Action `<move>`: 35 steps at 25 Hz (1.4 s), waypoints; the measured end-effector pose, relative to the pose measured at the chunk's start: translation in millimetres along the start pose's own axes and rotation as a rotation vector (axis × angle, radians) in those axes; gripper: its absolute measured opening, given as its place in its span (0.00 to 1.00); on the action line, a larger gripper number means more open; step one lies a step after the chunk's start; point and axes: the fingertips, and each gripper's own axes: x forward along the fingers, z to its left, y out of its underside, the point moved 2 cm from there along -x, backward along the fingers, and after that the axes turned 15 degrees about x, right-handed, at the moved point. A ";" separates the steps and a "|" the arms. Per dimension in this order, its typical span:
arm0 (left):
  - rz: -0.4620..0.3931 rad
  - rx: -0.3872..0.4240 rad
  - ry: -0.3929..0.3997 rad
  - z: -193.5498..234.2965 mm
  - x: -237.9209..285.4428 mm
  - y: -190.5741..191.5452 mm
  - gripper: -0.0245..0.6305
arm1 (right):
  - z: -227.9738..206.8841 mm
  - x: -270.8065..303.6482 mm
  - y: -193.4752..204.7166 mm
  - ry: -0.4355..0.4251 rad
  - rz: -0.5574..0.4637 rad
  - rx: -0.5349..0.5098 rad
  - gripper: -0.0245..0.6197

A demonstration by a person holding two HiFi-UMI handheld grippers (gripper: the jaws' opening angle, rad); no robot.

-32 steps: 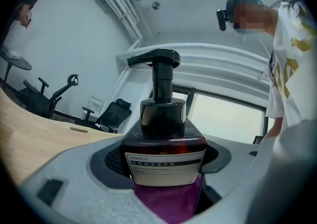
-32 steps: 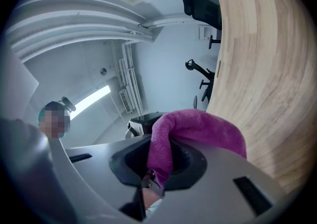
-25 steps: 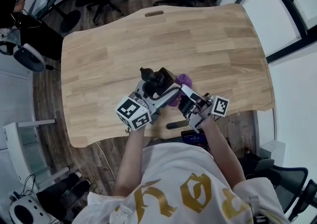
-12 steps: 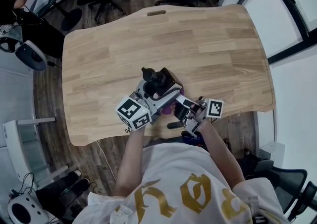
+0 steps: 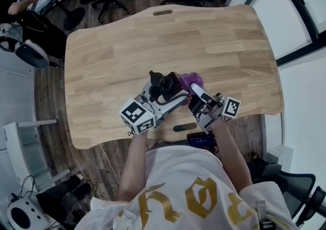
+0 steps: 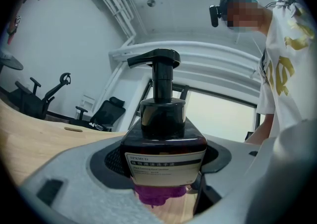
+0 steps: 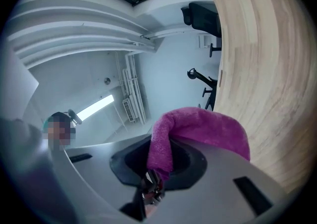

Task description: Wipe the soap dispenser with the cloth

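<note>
One dark soap dispenser clamped in the left claw, one purple cloth pinched by the right claw, cloth just beside the dispenser, over one wooden table.

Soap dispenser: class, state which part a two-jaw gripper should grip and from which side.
Grip the soap dispenser by its broad, squat body, level from the side, below the pump. Its neck is thin and the spout overhangs: likely poor purchase.

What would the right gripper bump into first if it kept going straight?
Probably the soap dispenser, just past the purple cloth that the right gripper grips; depth is unclear.
</note>
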 end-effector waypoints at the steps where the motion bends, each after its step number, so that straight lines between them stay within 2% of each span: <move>1: 0.008 0.005 0.003 -0.2 -0.1 1.6 0.57 | 2.7 0.0 -3.5 -0.011 -0.013 -0.006 0.10; 4: 0.050 0.024 0.011 -0.9 0.2 10.1 0.57 | 9.2 5.3 -9.5 -0.025 -0.015 -0.026 0.10; 9: 0.111 0.034 0.002 2.3 -1.7 26.9 0.57 | 4.0 21.2 -1.6 0.074 0.079 -0.128 0.10; 15: 0.234 0.105 -0.030 16.4 -7.3 55.7 0.57 | -9.9 27.9 5.7 0.122 0.141 -0.145 0.10; 19: 0.248 0.093 -0.078 27.2 -11.3 68.4 0.57 | -8.7 29.4 7.9 0.052 0.189 -0.104 0.10; 21: 0.271 0.089 -0.095 36.2 -11.7 77.1 0.57 | -10.9 30.0 4.2 0.048 0.183 -0.107 0.10; 25: 0.330 0.094 -0.108 56.1 -6.5 102.2 0.57 | -38.7 22.6 -18.6 0.183 0.113 -0.196 0.10; 29: 0.402 0.113 -0.121 74.0 0.1 130.0 0.57 | -57.0 19.6 -32.1 0.281 0.097 -0.276 0.10; 35: 0.448 0.118 -0.122 86.2 12.4 156.3 0.57 | -64.3 23.2 -51.0 0.421 0.035 -0.503 0.10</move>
